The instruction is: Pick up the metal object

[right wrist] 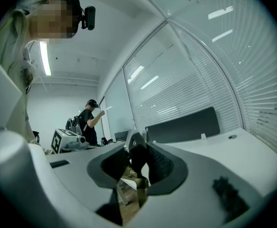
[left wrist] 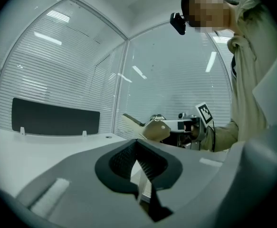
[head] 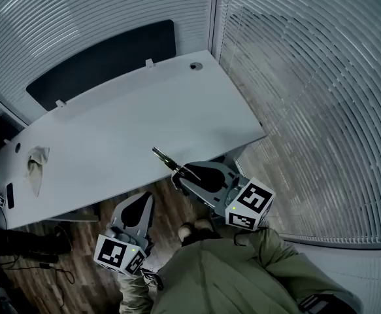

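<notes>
My right gripper (head: 189,174) hangs just off the near edge of the white desk (head: 144,116) and is shut on the metal object (head: 166,158), a thin flat piece that sticks out past the jaws over the desk edge. In the right gripper view the metal piece (right wrist: 134,145) stands clamped between the black pads. The left gripper view shows it too, the metal object (left wrist: 148,127) poking out of the right gripper (left wrist: 176,126). My left gripper (head: 146,200) is lower and to the left, below the desk edge over the wooden floor, jaws together with nothing in them (left wrist: 137,144).
A crumpled pale cloth (head: 36,165) lies at the desk's left end, with small black items (head: 0,198) beyond it. A dark panel (head: 105,61) stands behind the desk, and a cable hole (head: 196,65) sits at the far corner. Blinds cover the walls. Another person (right wrist: 90,120) stands far off.
</notes>
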`<state>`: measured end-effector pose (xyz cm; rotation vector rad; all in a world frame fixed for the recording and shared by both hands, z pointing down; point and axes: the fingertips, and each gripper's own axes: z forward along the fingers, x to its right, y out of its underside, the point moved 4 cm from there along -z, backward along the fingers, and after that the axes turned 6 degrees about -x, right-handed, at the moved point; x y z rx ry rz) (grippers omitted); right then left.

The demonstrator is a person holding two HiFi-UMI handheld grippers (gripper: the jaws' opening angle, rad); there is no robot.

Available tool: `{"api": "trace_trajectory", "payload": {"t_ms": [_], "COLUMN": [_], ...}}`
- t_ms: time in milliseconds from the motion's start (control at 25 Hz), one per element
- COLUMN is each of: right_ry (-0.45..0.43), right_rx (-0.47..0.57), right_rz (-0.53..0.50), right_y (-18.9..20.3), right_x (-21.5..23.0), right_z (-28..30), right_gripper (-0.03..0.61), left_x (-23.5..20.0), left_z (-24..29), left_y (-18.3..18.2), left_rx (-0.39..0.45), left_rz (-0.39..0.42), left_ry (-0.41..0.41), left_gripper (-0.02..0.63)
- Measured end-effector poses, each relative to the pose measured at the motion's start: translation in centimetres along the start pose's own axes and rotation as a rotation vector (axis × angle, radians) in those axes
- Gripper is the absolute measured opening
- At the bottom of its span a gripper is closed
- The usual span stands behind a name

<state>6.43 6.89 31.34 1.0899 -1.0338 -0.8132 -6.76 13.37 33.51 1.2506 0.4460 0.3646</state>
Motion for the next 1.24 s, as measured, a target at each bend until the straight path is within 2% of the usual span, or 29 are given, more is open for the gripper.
{"api": "trace_trajectory", "payload": {"t_ms": [160,360,1240], "right_ry": [-0.03,-0.042,-0.04], "right_rx": [-0.002,0.002,0.005], "right_rz": [-0.022,-0.042,-0.078], "right_y": [-1.2,-1.4,-1.5], "right_x": [-0.3,0.1,0.4], "right_z": [-0.9,-2.0,-2.1], "right_gripper": [0.112,0.112,0.113], "left_x": [1.0,2.4,2.0], "left_z": [0.1,1.2,1.9], "left_y": [-1.3,-1.0,-1.3], "left_rx": [0.019,0.005,0.011], "left_rz": [0.003,0.009,0.019], "left_ry": [-0.014,-0.002,0.008], "left_gripper": [0.006,0.006,0.006]}}
